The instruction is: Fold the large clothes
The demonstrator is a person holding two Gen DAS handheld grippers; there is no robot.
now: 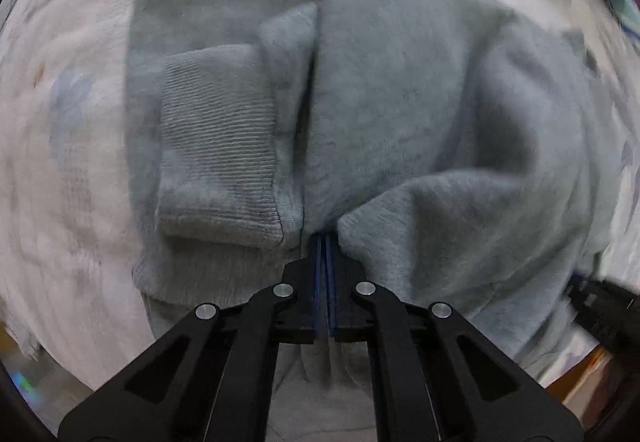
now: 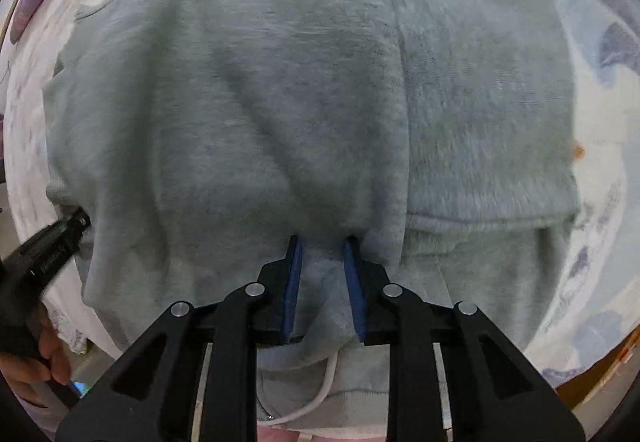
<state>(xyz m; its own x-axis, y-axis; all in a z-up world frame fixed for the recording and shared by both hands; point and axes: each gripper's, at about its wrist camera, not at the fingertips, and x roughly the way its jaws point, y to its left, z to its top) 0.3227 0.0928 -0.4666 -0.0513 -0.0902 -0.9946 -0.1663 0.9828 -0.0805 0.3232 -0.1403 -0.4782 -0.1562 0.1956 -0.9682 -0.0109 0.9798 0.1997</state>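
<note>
- White patterned bedsheet (image 1: 72,170) lay under a grey sweatshirt (image 1: 400,102) filling mid-frame.
- Left gripper (image 1: 325,238) was clamped on its fabric.
- Right gripper (image 2: 323,242) stood parted, cloth between unpressed.

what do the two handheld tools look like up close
Both are matte black plastic. The left tool and right tool each have angular linkage arms with cut-out slots, round silver pivot pins, and flat fingers lined with blue pads. In the right wrist view, white printed lettering shows on the left tool's body, too blurred to read.
</note>
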